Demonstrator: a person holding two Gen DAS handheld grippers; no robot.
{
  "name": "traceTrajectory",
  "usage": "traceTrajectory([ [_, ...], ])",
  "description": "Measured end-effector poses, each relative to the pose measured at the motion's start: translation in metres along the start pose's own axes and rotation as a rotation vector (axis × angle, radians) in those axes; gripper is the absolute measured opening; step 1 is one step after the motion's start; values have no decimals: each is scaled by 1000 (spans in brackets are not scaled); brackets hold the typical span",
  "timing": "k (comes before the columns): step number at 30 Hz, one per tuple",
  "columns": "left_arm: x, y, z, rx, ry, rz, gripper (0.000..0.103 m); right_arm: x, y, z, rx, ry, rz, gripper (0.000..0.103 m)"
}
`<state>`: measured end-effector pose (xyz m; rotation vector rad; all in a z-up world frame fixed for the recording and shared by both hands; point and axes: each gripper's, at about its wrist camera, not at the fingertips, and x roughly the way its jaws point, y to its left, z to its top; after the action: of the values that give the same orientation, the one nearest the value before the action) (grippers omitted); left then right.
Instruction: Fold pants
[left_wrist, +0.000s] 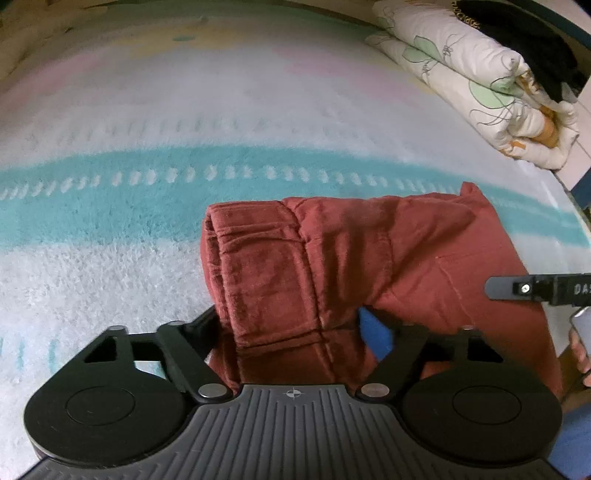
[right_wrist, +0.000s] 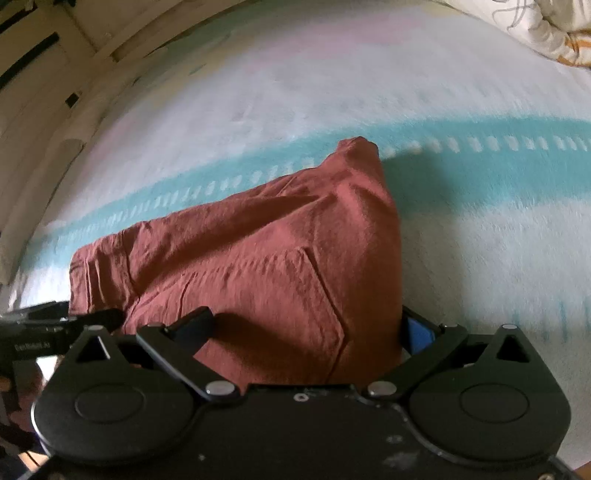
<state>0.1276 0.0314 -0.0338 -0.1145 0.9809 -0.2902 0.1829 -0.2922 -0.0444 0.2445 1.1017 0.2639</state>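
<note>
The bed (left_wrist: 147, 122) carries a fluffy white blanket (left_wrist: 92, 280) with a teal band. A folded floral quilt (left_wrist: 461, 81) lies at its far corner. The folded red pants (right_wrist: 258, 258) rest on the blanket. Left gripper (left_wrist: 291, 325): fingers spread, pants edge between them, grip cannot be confirmed. Right gripper (right_wrist: 306, 328): fingers spread wide astride the pants, not clamping
</note>
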Motion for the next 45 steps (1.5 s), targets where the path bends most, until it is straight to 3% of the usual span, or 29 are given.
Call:
traceTrajectory([
  [6, -1, -4, 2, -11, 8, 8, 58, 1, 8, -2, -46, 5, -21, 103],
  [16, 0, -8, 4, -11, 6, 23, 51, 2, 15, -7, -80, 18, -6, 103],
  [17, -1, -8, 4, -13, 3, 23, 48, 1, 17, -7, -92, 21, -15, 97],
  [19, -5, -9, 3, -16, -9, 23, 41, -2, 22, -8, -112, 16, -34, 76],
  [21, -10, -13, 1, -9, -30, 32, 35, -9, 25, -7, -109, 12, -36, 34],
  [23, -16, -18, 0, 6, -50, 46, 33, -17, 25, -6, -74, 3, -6, 24],
  [30, -37, -17, -1, -5, -110, 38, 27, -36, 37, -10, -55, -48, 14, 21],
  [36, -61, -10, 12, -2, -191, 90, 27, -58, 52, -1, -51, -121, 88, 20],
  [45, -92, 32, 83, 6, -267, 180, 27, -48, 115, 75, -143, -187, 131, 20],
])
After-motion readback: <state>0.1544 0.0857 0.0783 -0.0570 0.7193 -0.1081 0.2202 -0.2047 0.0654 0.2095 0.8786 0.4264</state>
